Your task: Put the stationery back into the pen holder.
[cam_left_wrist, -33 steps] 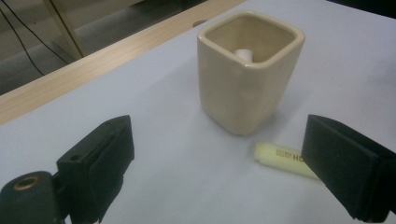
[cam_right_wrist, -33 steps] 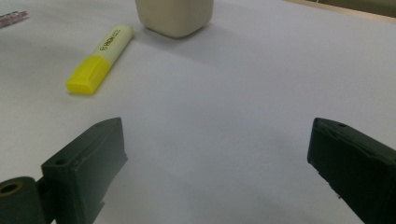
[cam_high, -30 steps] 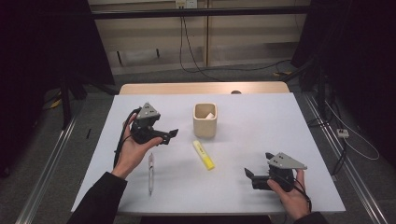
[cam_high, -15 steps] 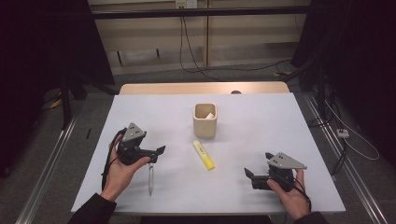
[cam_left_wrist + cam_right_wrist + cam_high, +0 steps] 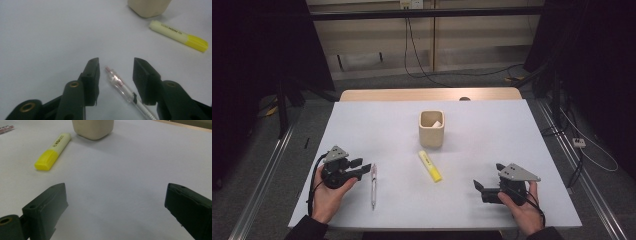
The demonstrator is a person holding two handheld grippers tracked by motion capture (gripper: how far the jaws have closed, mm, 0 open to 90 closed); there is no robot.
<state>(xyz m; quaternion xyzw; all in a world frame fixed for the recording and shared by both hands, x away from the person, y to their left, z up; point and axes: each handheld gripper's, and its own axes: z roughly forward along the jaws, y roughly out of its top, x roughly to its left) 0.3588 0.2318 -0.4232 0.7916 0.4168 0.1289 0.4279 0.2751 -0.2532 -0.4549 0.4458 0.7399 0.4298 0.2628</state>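
Observation:
A clear ballpoint pen lies on the white table at the near left. My left gripper is low over the pen's far end. In the left gripper view the pen lies between the jaws of that gripper, with a gap on each side. Its jaws have just been closing, and the pads do not touch the pen. A yellow highlighter lies mid-table, with a beige cup behind it. My right gripper rests at the near right, wide open and with nothing between its jaws.
The beige cup stands upright with something pale inside it. The highlighter lies left of the right gripper's line. Cables run over the floor beyond the table's far wooden edge.
My left gripper has come down and toward the person's side, from near the cup to the pen's far end, and its jaws have narrowed around the pen. The right gripper has stayed still.

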